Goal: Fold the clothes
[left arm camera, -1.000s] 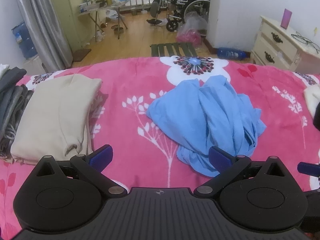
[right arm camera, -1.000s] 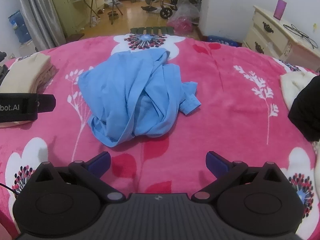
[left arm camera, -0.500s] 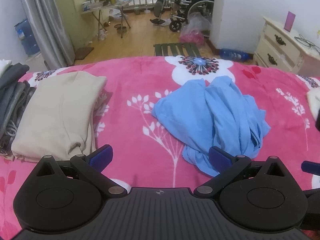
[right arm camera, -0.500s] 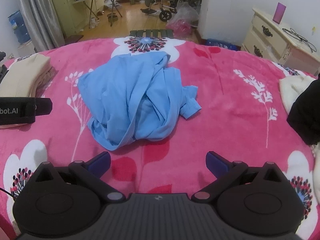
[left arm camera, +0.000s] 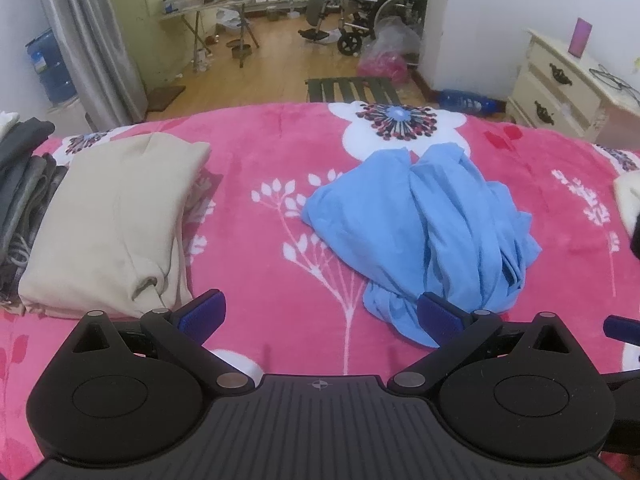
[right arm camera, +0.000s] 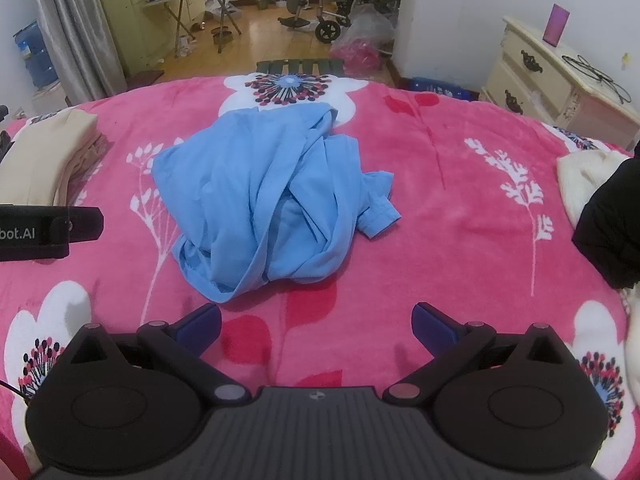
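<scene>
Here, both tongs, left (left arm camera: 320, 316) and right (right arm camera: 316, 324), wide apart, empty; crumpled blue shirt (right arm camera: 272, 200), collar and sleeves buried in folds.

Left tool (left arm camera: 320, 316): my matte black body, ribbed centre plate with a small crosshair mark, two round housings, silver pivot screws.
Left fingers (left arm camera: 202, 314): dark blue pads on black linkage arms.
Right tool (right arm camera: 316, 322): same black build, blue pads.
Side marking (right arm camera: 18, 234): white "bot.AI" lettering on the left tool's black casing.
</scene>
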A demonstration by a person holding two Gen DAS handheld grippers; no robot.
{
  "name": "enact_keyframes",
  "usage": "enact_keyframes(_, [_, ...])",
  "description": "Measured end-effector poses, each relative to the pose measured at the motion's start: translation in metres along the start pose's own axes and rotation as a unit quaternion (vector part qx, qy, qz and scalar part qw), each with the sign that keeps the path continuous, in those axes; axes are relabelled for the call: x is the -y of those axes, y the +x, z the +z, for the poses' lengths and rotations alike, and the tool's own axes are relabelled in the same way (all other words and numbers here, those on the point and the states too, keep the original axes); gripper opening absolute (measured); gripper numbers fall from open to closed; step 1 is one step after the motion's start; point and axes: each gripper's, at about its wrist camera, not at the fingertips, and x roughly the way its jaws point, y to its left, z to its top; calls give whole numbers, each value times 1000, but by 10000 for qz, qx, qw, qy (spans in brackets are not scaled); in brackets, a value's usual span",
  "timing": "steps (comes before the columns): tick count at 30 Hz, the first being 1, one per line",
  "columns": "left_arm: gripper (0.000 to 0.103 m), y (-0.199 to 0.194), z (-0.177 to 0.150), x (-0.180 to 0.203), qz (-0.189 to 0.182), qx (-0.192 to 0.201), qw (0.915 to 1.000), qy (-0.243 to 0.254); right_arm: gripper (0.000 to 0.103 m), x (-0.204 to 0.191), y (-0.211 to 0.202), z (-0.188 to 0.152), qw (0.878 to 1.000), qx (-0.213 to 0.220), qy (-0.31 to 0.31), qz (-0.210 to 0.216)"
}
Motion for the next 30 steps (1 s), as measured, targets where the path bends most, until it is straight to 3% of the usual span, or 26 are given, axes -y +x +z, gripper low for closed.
enact_keyframes(30, [103, 1, 0, -1, 79, -30, 10000, 27, 103, -2, 3, 0, 10000, -41, -21, -34])
